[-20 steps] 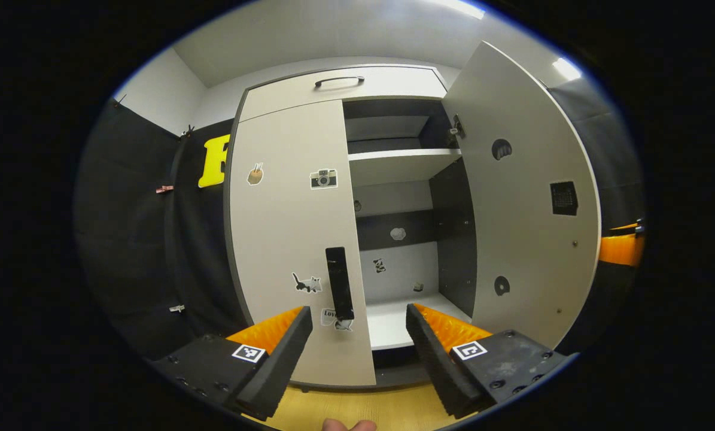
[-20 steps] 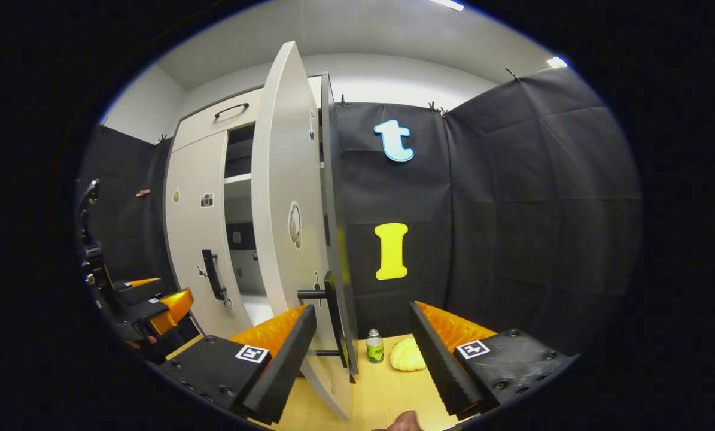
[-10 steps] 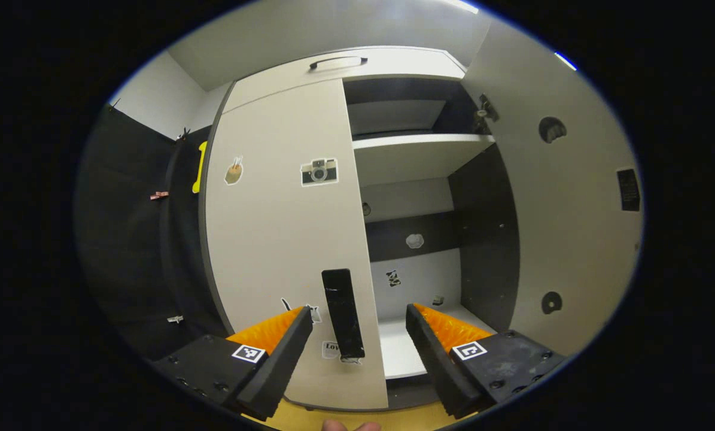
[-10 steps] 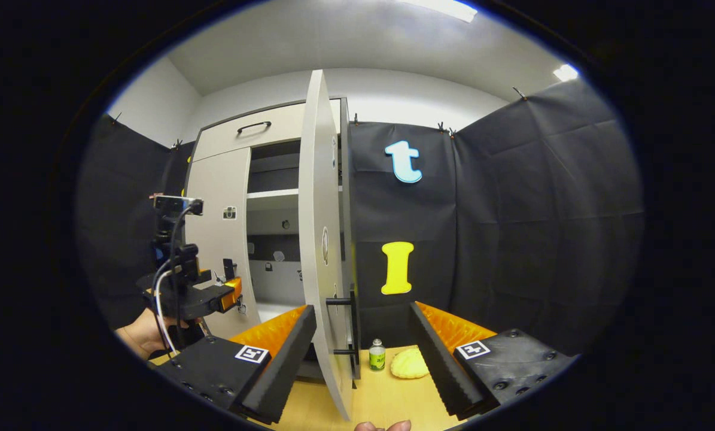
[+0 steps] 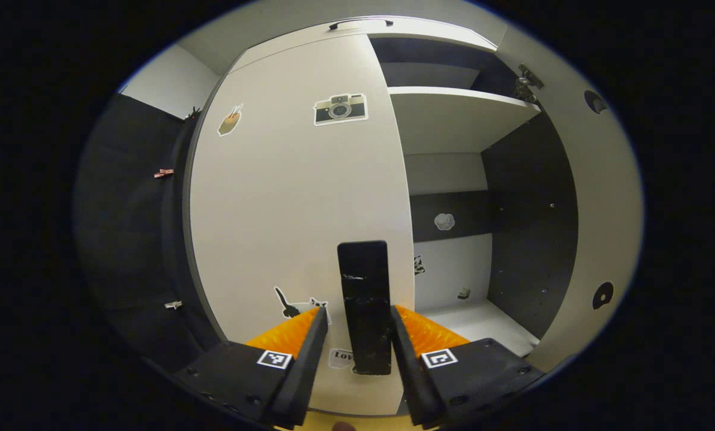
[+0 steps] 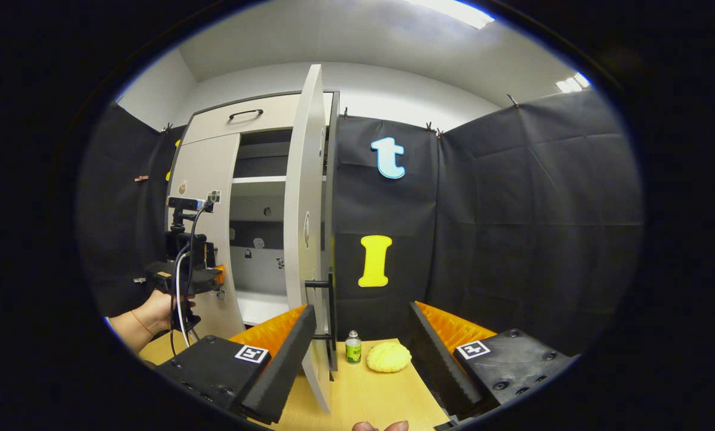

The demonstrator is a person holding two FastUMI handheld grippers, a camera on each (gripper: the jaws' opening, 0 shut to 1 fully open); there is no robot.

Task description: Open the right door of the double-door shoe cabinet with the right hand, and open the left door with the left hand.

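L gripper [image 5: 353,335] has its fingers narrowed round the black bar handle [image 5: 364,305] of the closed pale-grey left door [image 5: 285,203]; contact unclear. R gripper [image 6: 363,347] gapes wide, empty, w/ the swung-out grey right door [image 6: 305,239] just ahead-left.

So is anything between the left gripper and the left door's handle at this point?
Nothing visible. In the left gripper view the left gripper already has the black handle of the closed left door between its fingers, which sit close on either side; whether they touch it I cannot tell. The right door stands open, well aside.

A small bottle [image 6: 353,348] and yellow bun [image 6: 388,357] rest on the wooden floor [image 6: 363,395].
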